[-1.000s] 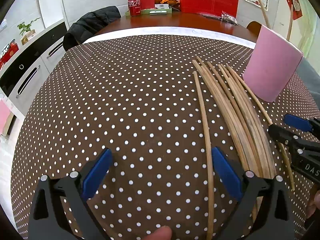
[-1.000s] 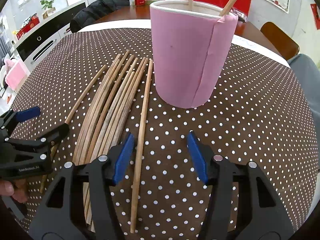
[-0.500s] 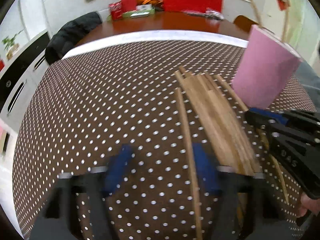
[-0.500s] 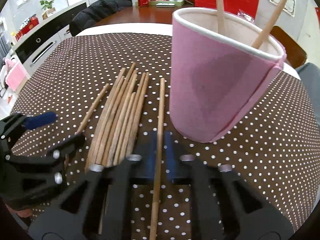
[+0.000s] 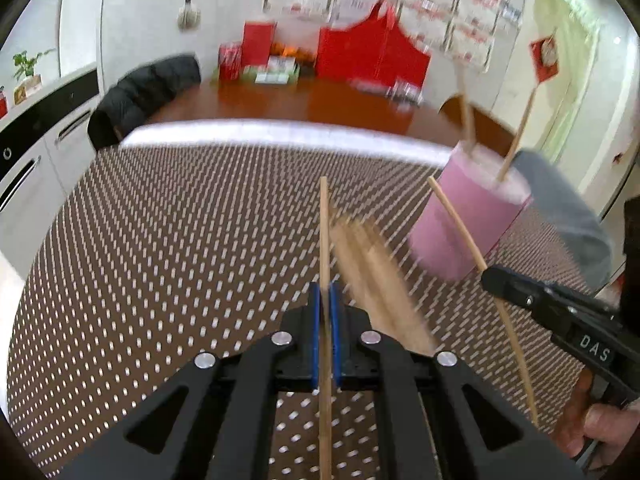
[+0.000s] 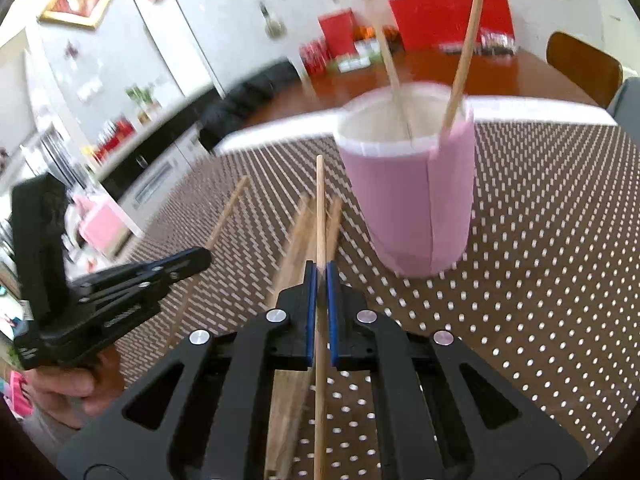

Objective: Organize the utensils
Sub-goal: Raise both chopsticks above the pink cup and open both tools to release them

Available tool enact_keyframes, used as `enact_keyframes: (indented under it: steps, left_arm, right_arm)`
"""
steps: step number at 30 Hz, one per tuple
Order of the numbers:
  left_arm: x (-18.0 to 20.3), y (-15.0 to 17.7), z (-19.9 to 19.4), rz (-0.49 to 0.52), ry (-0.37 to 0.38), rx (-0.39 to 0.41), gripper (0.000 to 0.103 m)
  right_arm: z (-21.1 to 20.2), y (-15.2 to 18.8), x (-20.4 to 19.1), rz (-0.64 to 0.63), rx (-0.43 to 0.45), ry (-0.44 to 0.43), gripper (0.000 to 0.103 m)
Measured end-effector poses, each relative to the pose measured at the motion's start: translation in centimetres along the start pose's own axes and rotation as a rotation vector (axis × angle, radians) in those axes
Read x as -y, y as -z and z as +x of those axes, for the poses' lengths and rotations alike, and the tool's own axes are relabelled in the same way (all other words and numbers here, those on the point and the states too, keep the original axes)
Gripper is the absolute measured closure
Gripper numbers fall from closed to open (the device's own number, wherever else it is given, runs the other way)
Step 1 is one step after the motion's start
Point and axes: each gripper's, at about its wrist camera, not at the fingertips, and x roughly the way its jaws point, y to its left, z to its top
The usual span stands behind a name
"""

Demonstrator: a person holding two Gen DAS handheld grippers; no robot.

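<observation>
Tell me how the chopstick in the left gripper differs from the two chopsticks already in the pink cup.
The chopstick in the left gripper is pinched between blue pads and lifted off the table; the two chopsticks in the pink cup stand free, held by nothing. The gripped one points forward along the fingers; the cup's pair lean apart against the pink cup rim. All are plain slender wooden sticks.
</observation>
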Motion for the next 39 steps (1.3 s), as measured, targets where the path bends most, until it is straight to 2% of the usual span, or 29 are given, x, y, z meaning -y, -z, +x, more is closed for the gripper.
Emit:
enact_keyframes:
  steps: [6,10,14,19,25,28,39]
  left_arm:
    - [2.0,-3.2,-3.2,0.025,0.093,0.166,0.098]
    - [3.4,-5.6,-5.1,0.045,0.149,0.261,0.098]
    - [5.4,-9.7,-6.3,0.069,0.240,0.394,0.098]
    - [6.9,-13.8,-5.4,0.035,0.383,0.486,0.098]
    - [9.0,-16.0,-3.0,0.038,0.433,0.543,0.098]
    - [9.6,-16.6,-0.9,0.025,0.458,0.537,0.098]
    - [9.9,-15.0,5.0,0.023,0.429,0.485,0.098]
  right_arm:
    - [-4.6,-2.0,-0.4,0.020,0.177,-0.077,0.098]
    - [-6.9,-5.0,0.0,0.042,0.315,-0.095,0.098]
    - [-8.6,-7.9,1.1,0.062,0.429,-0.096,0.098]
    - [-8.9,-11.6,2.0,0.083,0.531,-0.092,0.098]
    - [-7.6,-14.7,4.0,0.102,0.595,-0.052,0.098]
    - [-6.4,-15.4,5.1,0.105,0.593,-0.037,0.098]
    - [-2.9,-14.5,7.6,0.097,0.553,0.011,0.098]
